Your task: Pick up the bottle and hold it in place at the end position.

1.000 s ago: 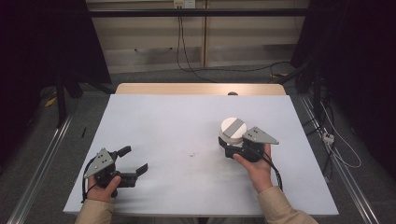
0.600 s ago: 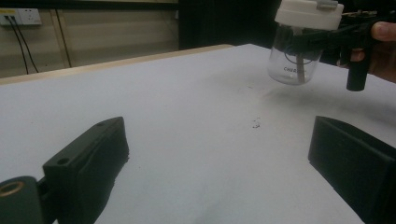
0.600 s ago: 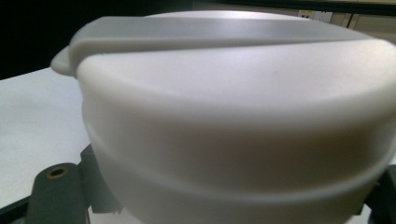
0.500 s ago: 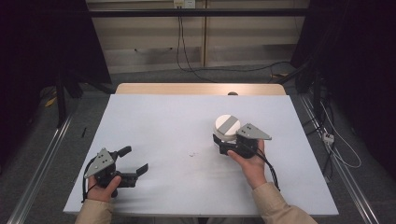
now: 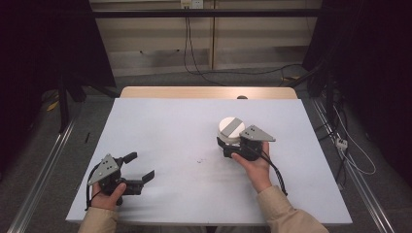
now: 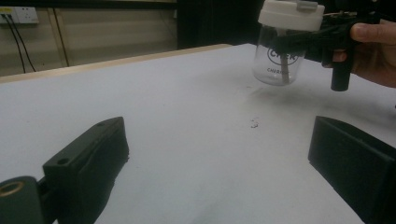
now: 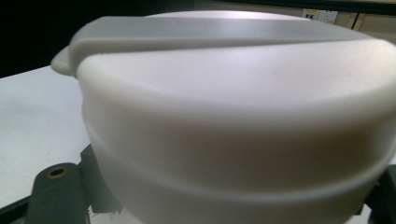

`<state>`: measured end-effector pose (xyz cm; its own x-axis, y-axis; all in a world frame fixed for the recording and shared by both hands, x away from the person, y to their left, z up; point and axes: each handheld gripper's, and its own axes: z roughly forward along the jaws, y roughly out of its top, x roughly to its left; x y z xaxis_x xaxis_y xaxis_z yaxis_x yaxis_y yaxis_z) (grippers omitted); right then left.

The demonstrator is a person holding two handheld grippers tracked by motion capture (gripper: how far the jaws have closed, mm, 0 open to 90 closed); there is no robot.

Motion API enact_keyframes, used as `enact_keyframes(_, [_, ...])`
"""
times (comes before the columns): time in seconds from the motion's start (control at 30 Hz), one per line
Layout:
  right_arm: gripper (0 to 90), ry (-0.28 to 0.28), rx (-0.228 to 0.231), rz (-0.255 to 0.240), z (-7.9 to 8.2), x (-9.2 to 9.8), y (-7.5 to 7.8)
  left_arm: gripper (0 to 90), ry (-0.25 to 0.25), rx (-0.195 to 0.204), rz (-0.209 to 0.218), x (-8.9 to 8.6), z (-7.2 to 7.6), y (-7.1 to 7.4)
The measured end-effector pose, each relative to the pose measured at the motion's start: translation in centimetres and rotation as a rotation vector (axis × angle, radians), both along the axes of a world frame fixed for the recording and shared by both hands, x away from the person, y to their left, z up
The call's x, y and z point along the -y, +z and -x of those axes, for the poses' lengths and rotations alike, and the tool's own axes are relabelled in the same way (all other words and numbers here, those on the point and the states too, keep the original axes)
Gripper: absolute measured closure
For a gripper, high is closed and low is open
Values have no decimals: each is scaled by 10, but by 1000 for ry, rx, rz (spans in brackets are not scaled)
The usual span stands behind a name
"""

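nearest to me, my left gripper (image 5: 138,167) sits low by the front left part of the table (image 5: 160,126), jaws spread wide with nothing between them; in the left gripper view the two black fingers (image 6: 88,154) stand far apart over bare white tabletop. my left hand (image 5: 109,191) just holds it there, idle.

further out and to the right, my right hand (image 5: 255,162) carries the right gripper (image 5: 227,144), and its jaws are pinched on the jar (image 5: 231,130). the jar is a small clear one with a wide white lid (image 6: 290,13) that has a grey flap across the top (image 7: 201,32). from the left gripper view it looks lifted a little off the table, with a soft shadow under it, held just below the lid where the glass or plastic wall begins. there is dark printing on the side and something thin inside that i cannot make out.

i judge it light, since it looks nearly empty, but stiff and smooth-walled, so it could slip or twist in a two-point pinch. the lid's lower edge gives a ledge; gripping right under it, as i do, keeps it from sliding down. if the wall is glass it would not forgive a drop, so i would set it down gently and upright.

beyond that, the wooden far edge of the table (image 5: 209,92) and cables on the wall.
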<state>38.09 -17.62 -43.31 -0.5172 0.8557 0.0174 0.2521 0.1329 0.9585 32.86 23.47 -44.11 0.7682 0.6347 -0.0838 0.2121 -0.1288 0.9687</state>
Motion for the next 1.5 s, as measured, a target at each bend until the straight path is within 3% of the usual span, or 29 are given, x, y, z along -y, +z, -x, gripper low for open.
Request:
enact_keyframes(0.7, [183,9,-18,12,-16,-16,-7,44,-1,-2,3,-1,-1,-1])
enact_keyframes(1.5, [184,14,-15,-9,-29,-28,-7,44,-2,-5,4,-1,-1,-1])
